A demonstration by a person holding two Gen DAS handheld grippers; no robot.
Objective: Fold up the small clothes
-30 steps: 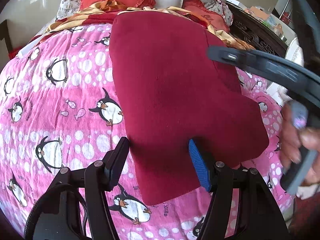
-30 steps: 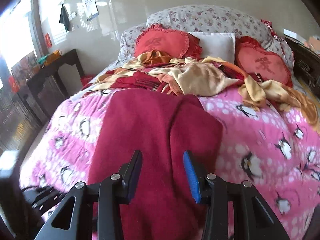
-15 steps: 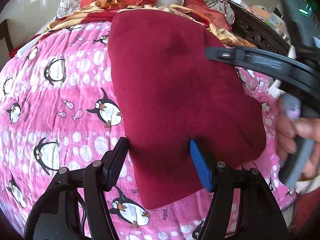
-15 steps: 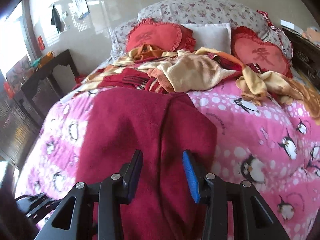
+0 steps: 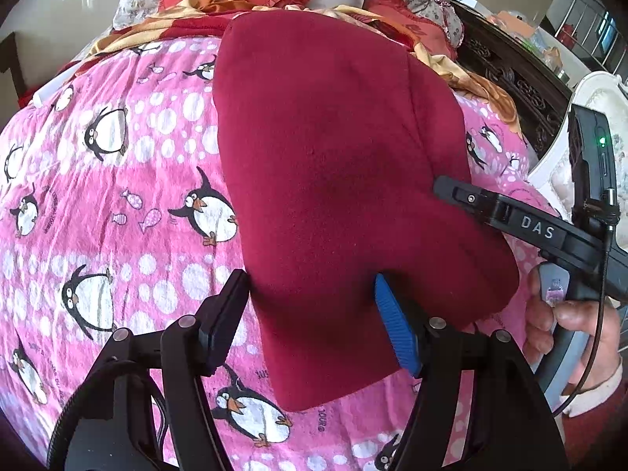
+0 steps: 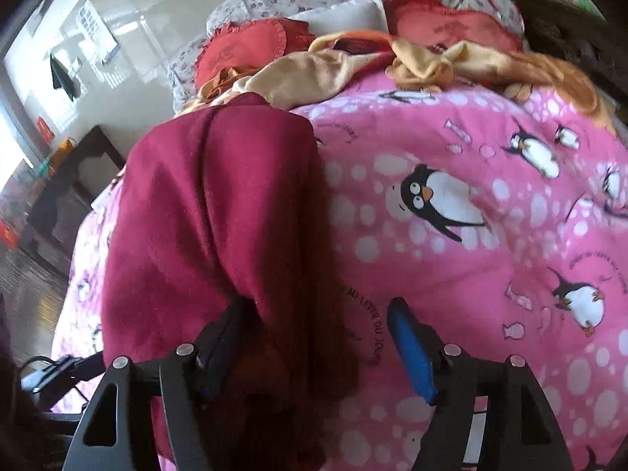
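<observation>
Since the earlier frame, the right tool has dropped closer to the bed and swung toward the cloth's right edge; the left tool has held its position.

Cloth: dark red, lying flat on the pink penguin bedspread, running from the near edge of the bed toward the pillows. In the right wrist view a lengthwise ridge runs down the cloth, and its near end is bunched between the right tool's fingers.

Left tool: fingers spread, one at each side of the cloth's near end, the blue pad over the fabric. Whether either finger touches the cloth cannot be told.

Right tool: fingers spread, the black finger against the raised fold, the blue pad apart from it over the bedspread.

Beyond the cloth, a tan and orange blanket lies crumpled in front of the red heart pillows. Dark carved furniture stands to the right of the bed.
</observation>
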